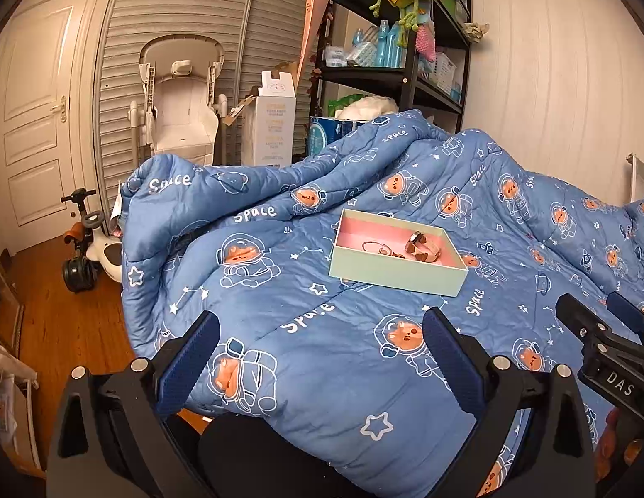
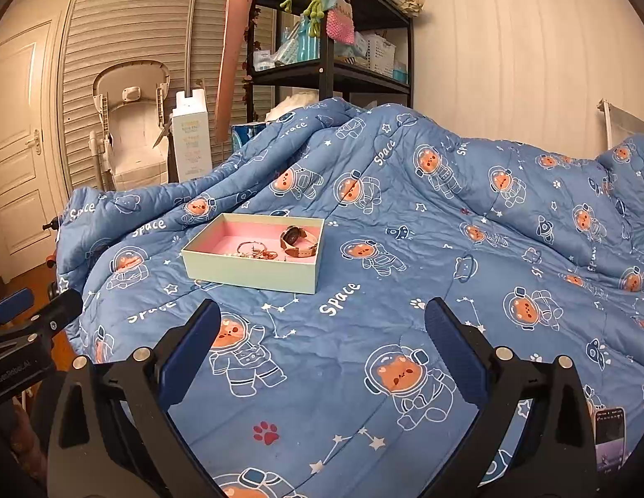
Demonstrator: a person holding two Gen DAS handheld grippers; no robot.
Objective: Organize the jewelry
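A pale green box (image 1: 394,278) (image 2: 247,272) with a pink inside lies on the blue space-print quilt (image 1: 322,373) (image 2: 405,249). Inside it rest a wristwatch (image 1: 421,245) (image 2: 297,240) with a tan strap and several small rings and bangles (image 1: 380,249) (image 2: 255,251). My left gripper (image 1: 322,328) hovers open over the quilt, short of the box. My right gripper (image 2: 322,323) is also open, with the box ahead and to its left. Nothing sits between either pair of fingers. Part of the right gripper (image 1: 604,332) shows in the left wrist view at the right edge.
A black shelf rack (image 1: 405,66) with bottles and baskets stands behind the bed. A white baby seat (image 1: 181,99), a tall white carton (image 1: 272,120) and a ride-on toy (image 1: 89,249) are on the wooden floor at left. A phone (image 2: 610,435) lies at the lower right.
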